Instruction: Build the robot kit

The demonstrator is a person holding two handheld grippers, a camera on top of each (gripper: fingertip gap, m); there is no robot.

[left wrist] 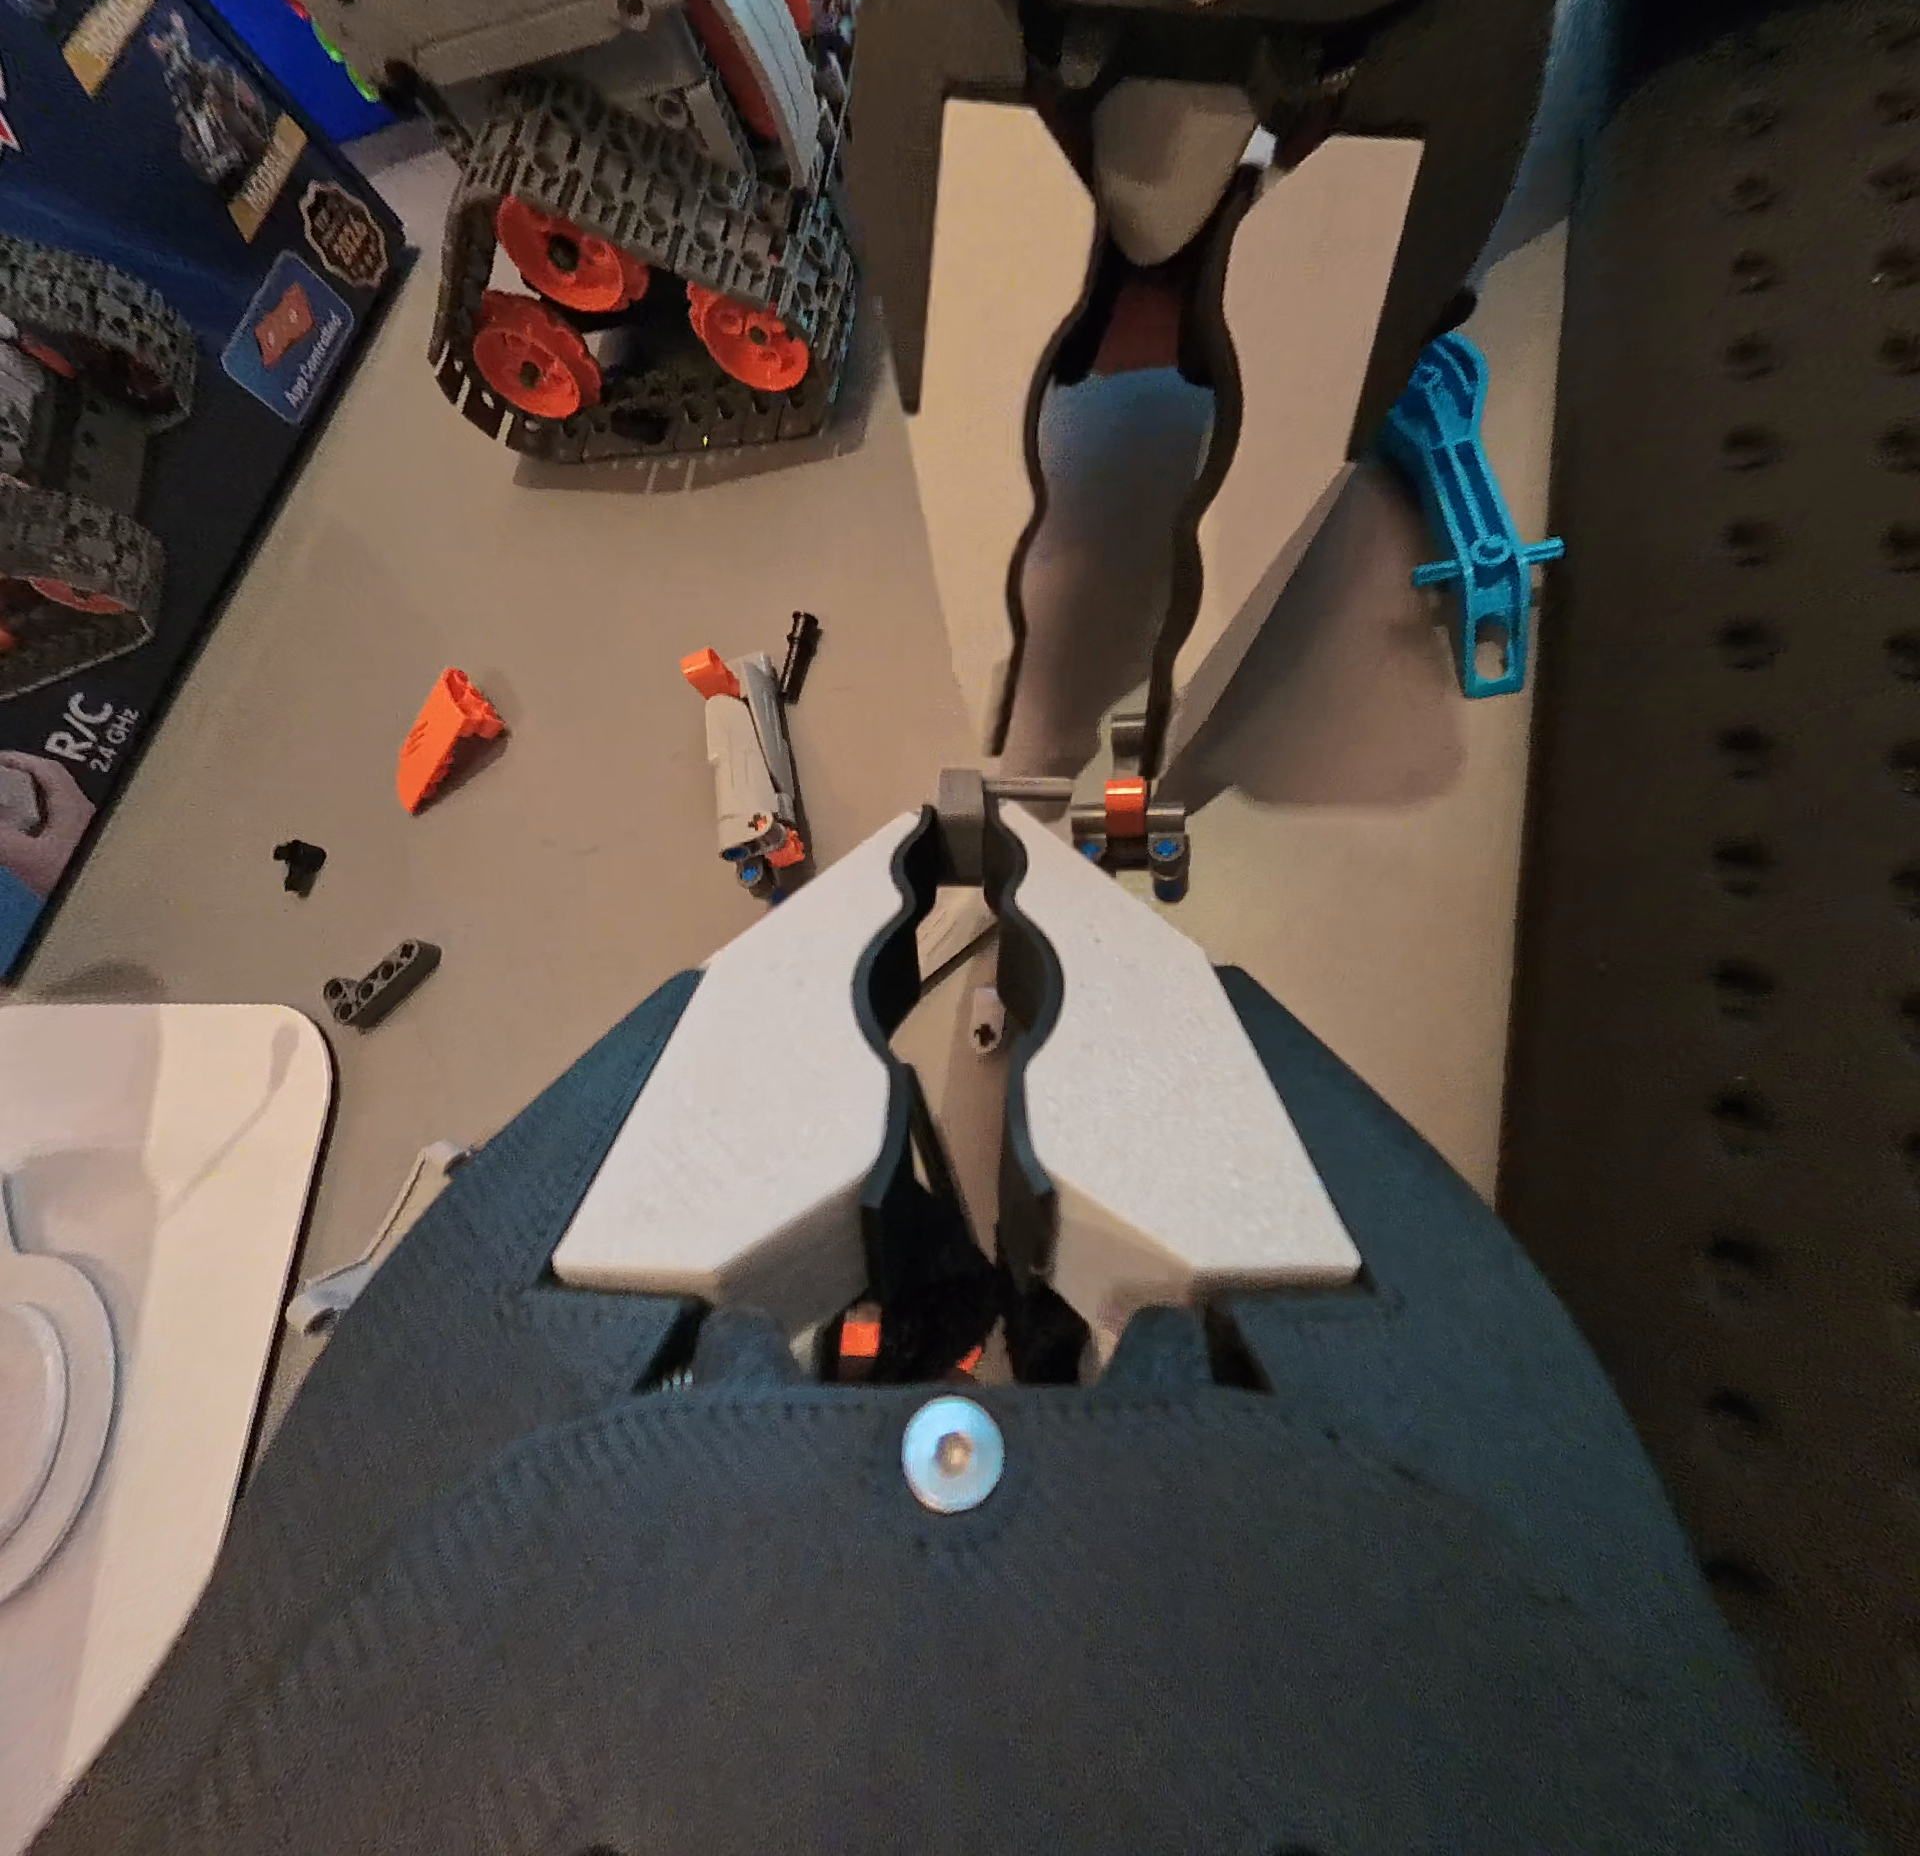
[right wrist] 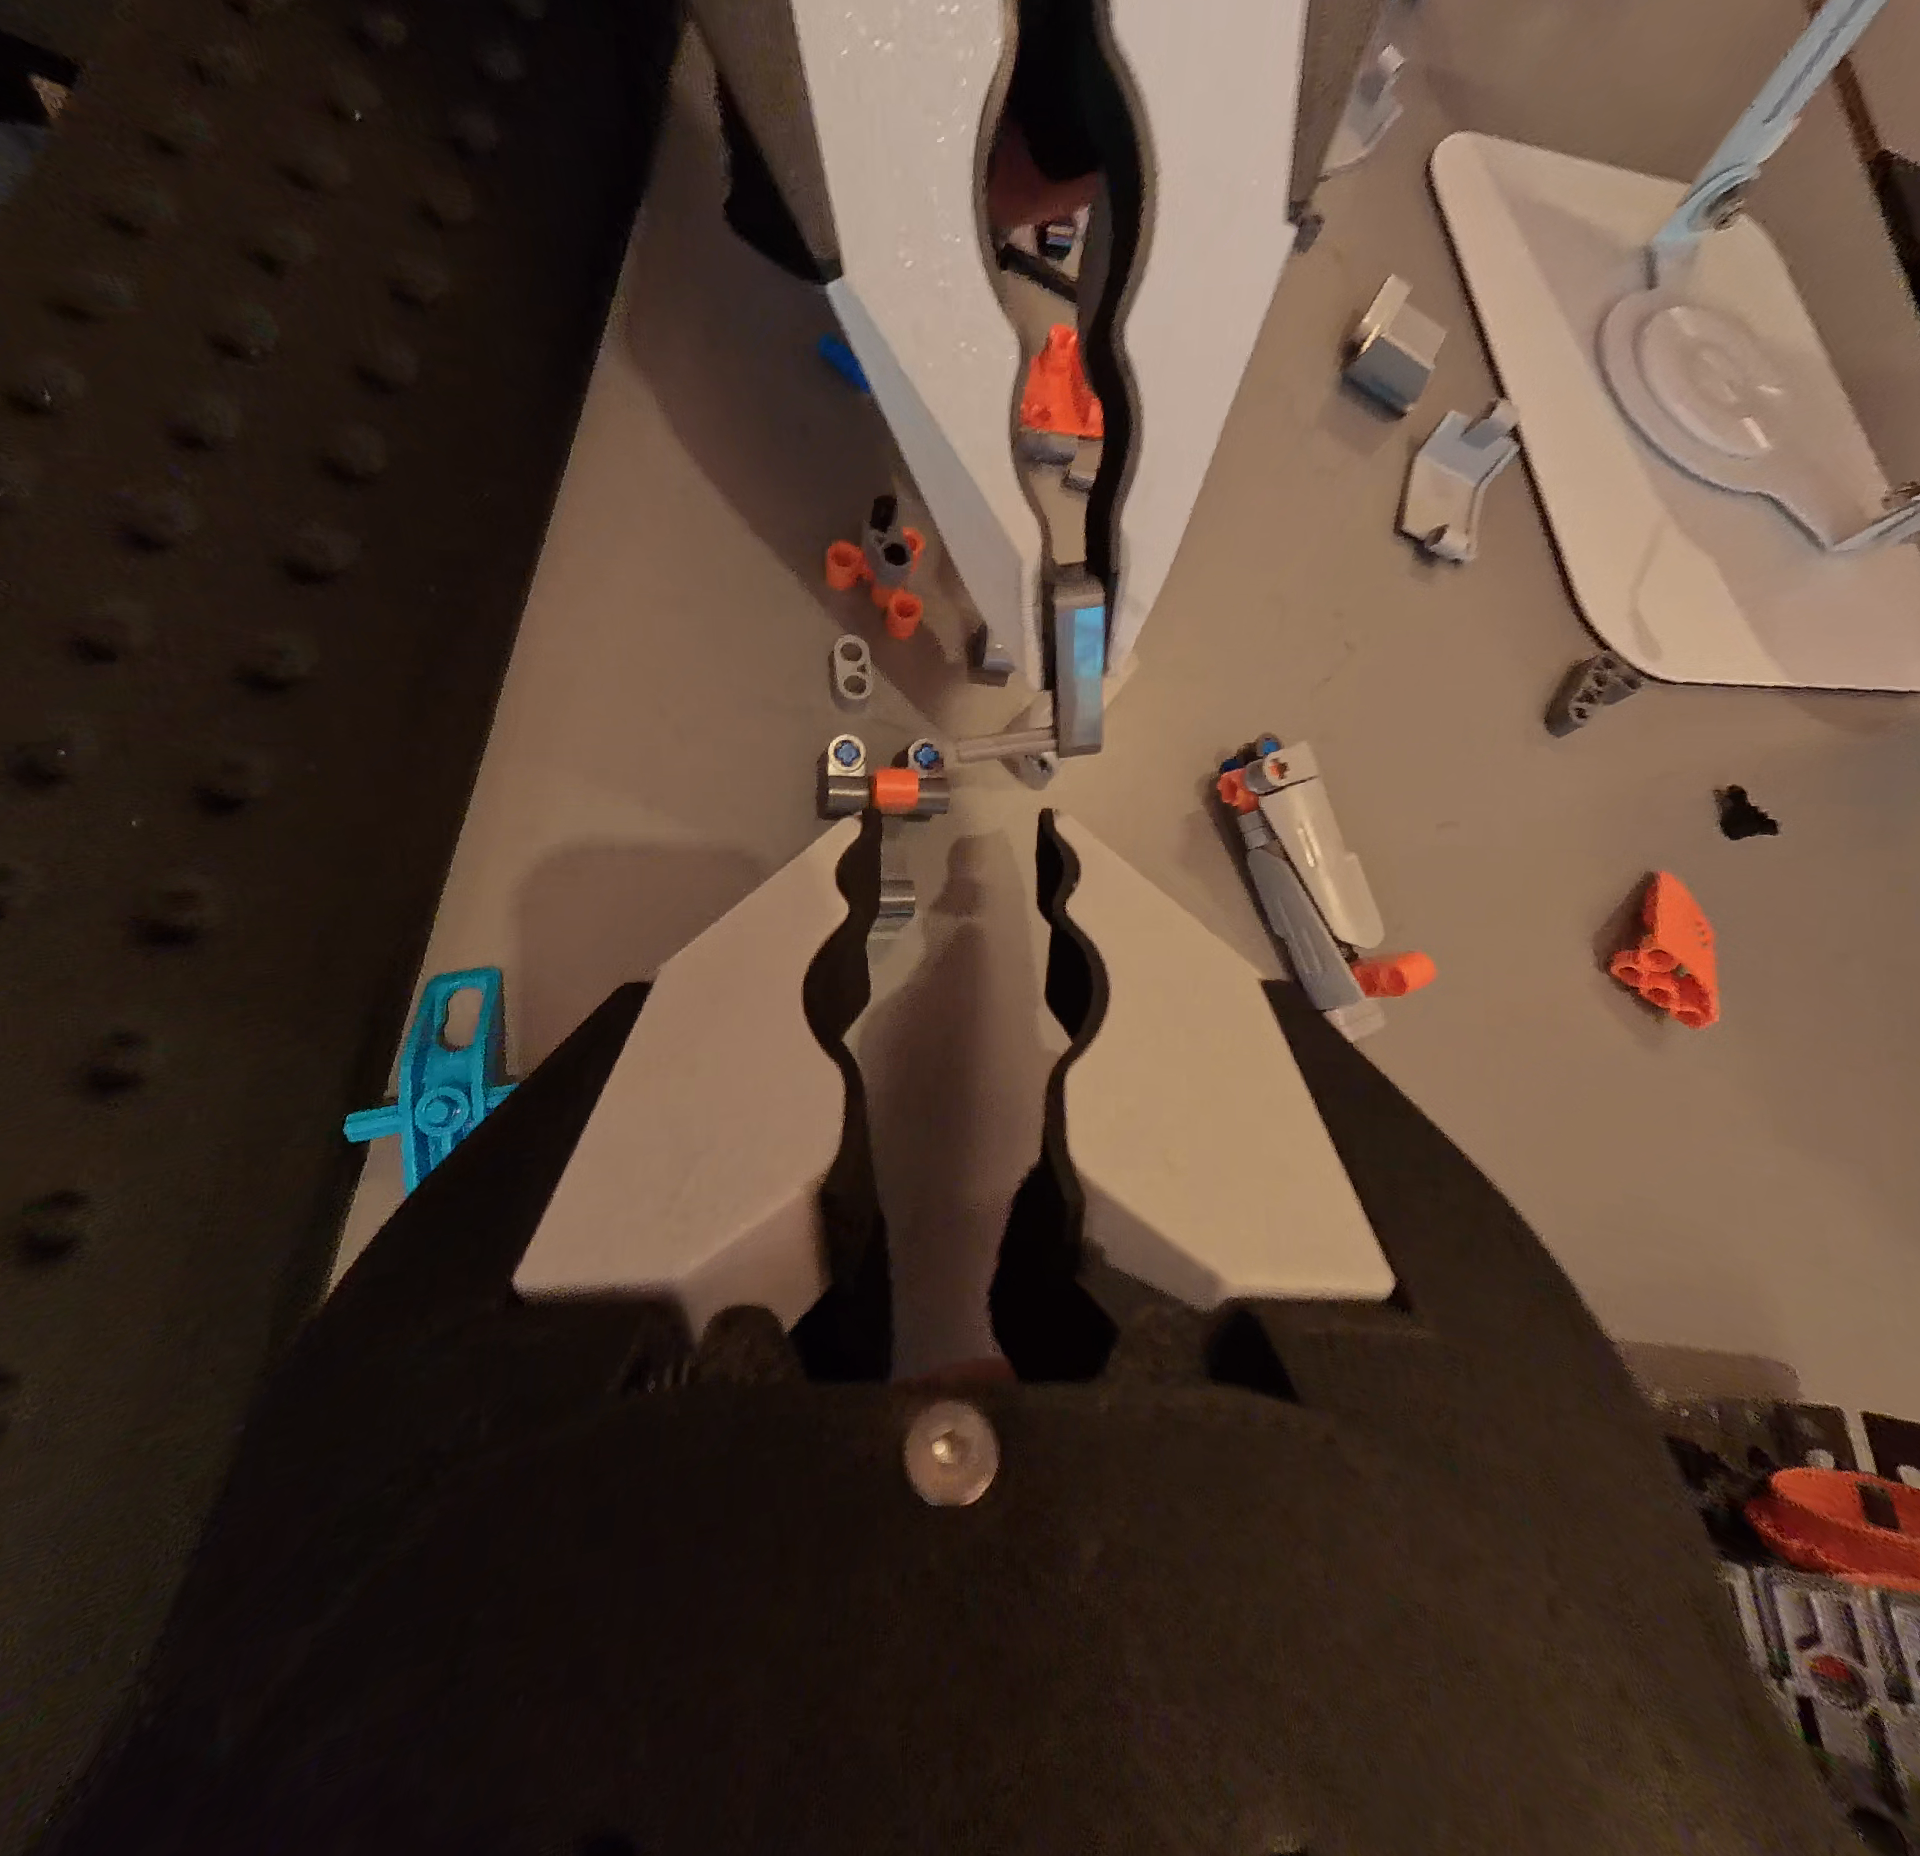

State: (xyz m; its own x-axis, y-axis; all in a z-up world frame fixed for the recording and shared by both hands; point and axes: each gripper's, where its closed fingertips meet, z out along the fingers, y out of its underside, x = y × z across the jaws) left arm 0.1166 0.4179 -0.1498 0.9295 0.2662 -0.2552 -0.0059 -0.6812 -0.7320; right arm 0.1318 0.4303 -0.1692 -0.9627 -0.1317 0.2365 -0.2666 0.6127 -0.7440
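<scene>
Gripping a grey beam (left wrist: 964,817), left gripper (left wrist: 966,830) narrow, right gripper (right wrist: 951,830) parted beside the orange-grey assembly (right wrist: 888,783).

Loose bricks (right wrist: 1309,871) and tracked vehicle (left wrist: 644,279) crowd table (left wrist: 623,580) middle; white tray (left wrist: 156,1235) blocks one corner.

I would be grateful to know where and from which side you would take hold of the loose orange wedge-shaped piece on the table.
Grip the orange wedge across its two long sloped faces, near the thick end with the round holes, coming from above. It lies flat and apart from other parts, and it tapers to a thin tip that would likely slip from a claw.
</scene>
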